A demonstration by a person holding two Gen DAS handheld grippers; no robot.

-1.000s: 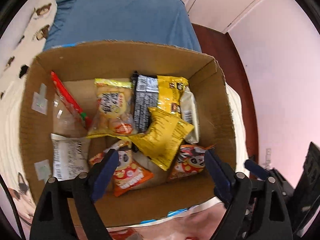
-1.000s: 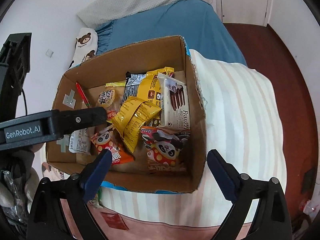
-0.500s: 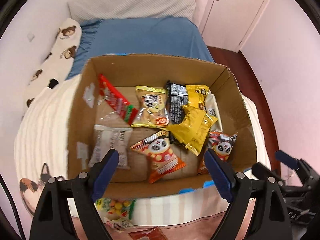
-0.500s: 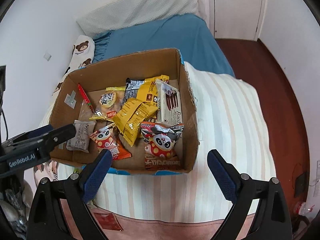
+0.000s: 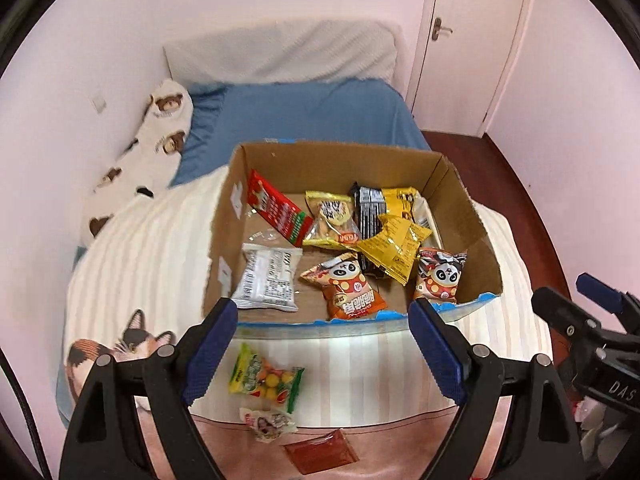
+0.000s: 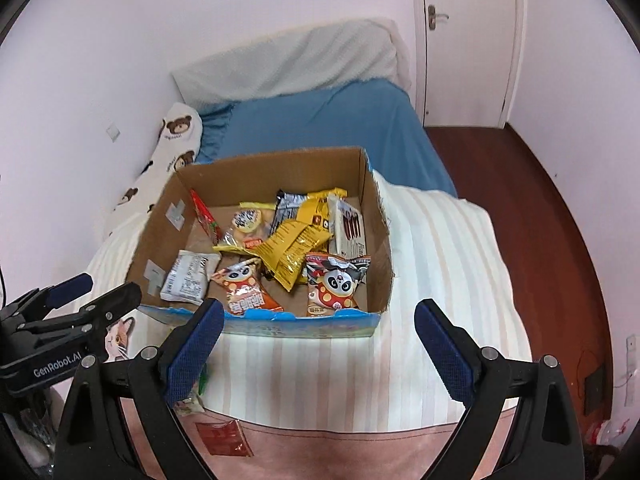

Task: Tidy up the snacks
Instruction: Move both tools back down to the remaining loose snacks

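Left wrist view: left gripper [image 5: 320, 344] spread wide, blue-padded fingers [image 5: 208, 350] empty, poised above the near rim of an open brown cardboard box [image 5: 224, 240] resting on a cream striped blanket [image 5: 152, 264] over a bed. Inside the box, a loose pile of snacks: long red packet [image 5: 276, 210] leaning at the far left wall, white wrapped packet with black print [image 5: 268, 277] flat at the near left, orange panda-print bag [image 5: 348, 290] beside it, second panda-print bag [image 5: 438, 276] against the right wall, crumpled yellow foil bag [image 5: 394, 248] lying on top between them, clear yellow-edged biscuit pack [image 5: 330, 220] and black wrapper [image 5: 368, 208] farther back. Outside the box, on the blanket near the left fingers, a green and yellow candy bag with round sweets [image 5: 266, 378], just beyond it a small pale wrapped sweet [image 5: 270, 422], and a flat dark red sachet [image 5: 320, 454] on pink fabric at the bottom edge. Right wrist view: right gripper [image 6: 318, 344] likewise wide apart and holding nothing, hanging over the blanket just before the box's blue-trimmed near wall [image 6: 280, 326], with a white biscuit box showing chocolate sticks [image 6: 350, 232] along the right side. Blue sheet [image 6: 320, 128], grey pillow [image 6: 288, 64] and bear-print cushion [image 6: 176, 140] beyond.
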